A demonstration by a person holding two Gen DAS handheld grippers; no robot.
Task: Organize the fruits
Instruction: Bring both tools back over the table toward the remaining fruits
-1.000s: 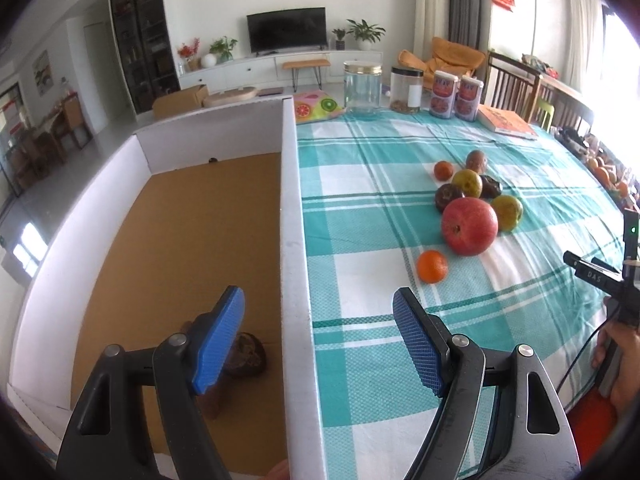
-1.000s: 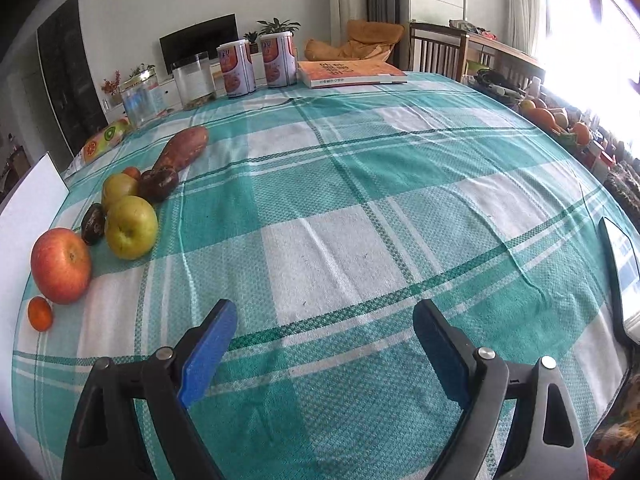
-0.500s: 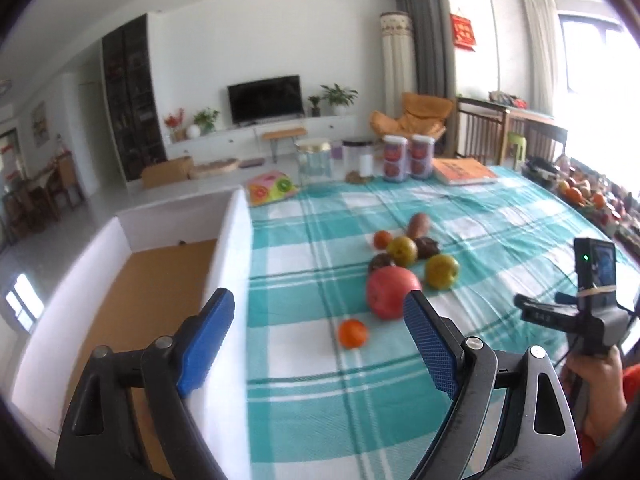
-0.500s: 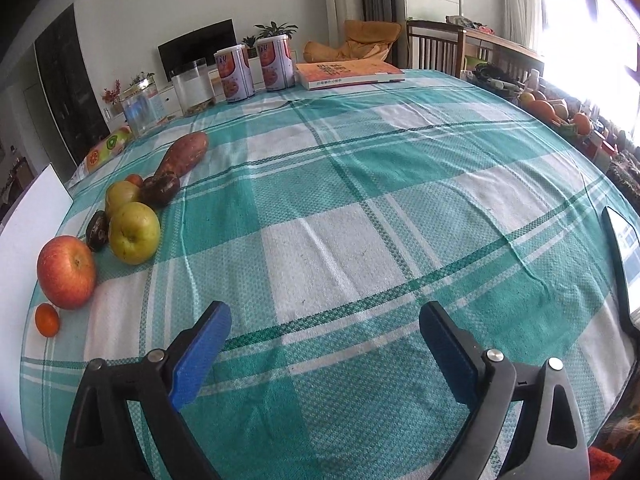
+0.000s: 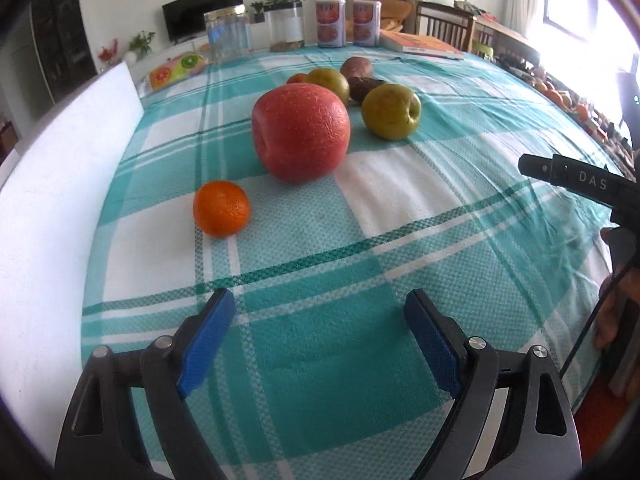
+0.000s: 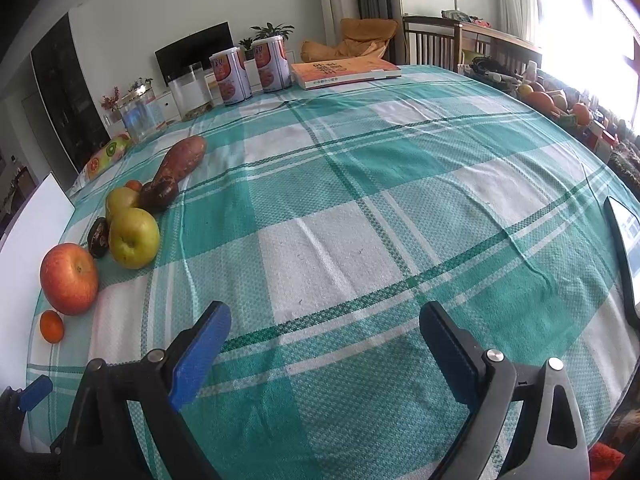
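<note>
My left gripper (image 5: 320,320) is open and empty, low over the checked tablecloth. Just ahead lie a small orange (image 5: 221,209), a big red apple (image 5: 301,137), a yellow-green apple (image 5: 391,111), a second green apple (image 5: 328,81) and dark fruits (image 5: 364,86). The white box wall (image 5: 52,184) stands at the left. My right gripper (image 6: 324,332) is open and empty over bare cloth, with the red apple (image 6: 69,278), orange (image 6: 51,325), green apple (image 6: 134,237) and sweet potato (image 6: 182,162) far to its left.
Two cans (image 5: 347,23), glass jars (image 5: 226,36) and an orange book (image 5: 424,43) stand at the table's far edge. The right gripper's body (image 5: 580,180) shows at the right of the left wrist view. A phone (image 6: 624,248) lies at the right edge.
My left gripper has swung from over the box to the right and come down low in front of the fruits. The right gripper has hardly moved.
</note>
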